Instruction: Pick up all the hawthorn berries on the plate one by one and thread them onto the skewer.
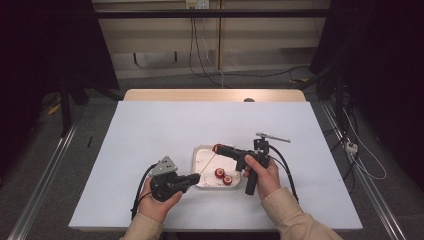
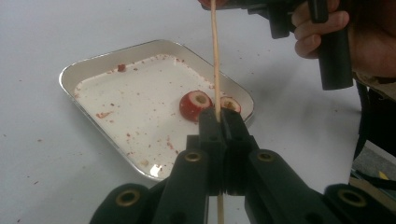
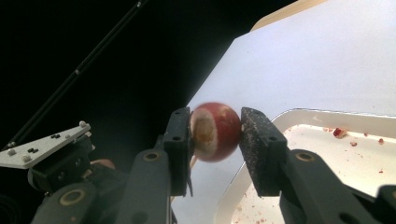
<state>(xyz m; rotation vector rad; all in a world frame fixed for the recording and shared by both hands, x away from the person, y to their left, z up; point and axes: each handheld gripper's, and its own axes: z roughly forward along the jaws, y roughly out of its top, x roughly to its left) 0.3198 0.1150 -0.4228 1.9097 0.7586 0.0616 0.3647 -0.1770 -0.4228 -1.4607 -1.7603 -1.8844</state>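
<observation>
I count three red fruits, each cored so a pale hole shows at its end. One red fruit (image 3: 215, 131) sits clamped between the jaws of my right gripper (image 3: 215, 133), pale cored end turned toward the left jaw, held above the near corner of the tray (image 3: 327, 116). The other two lie side by side in the metal tray (image 2: 93, 65): the fuller one (image 2: 194, 104) and a second one (image 2: 229, 103) just beside it, partly behind my left jaws. There is one thin wooden skewer (image 2: 215, 56), and my left gripper (image 2: 220, 122) is closed tight on it, the stick running up between the jaws and away toward my right hand (image 2: 322, 32). From the high view the skewer (image 1: 207, 162) slants from my left gripper (image 1: 192, 178) up to the fruit at the tip of my right gripper (image 1: 218, 148), which hangs over the tray's far edge. One tray (image 1: 200, 150) rests on the white worktop (image 1: 150, 130), its floor speckled with red crumbs. My left hand (image 1: 157, 202) holds its gripper near the tray's left side. I can read no writing or labels anywhere.
</observation>
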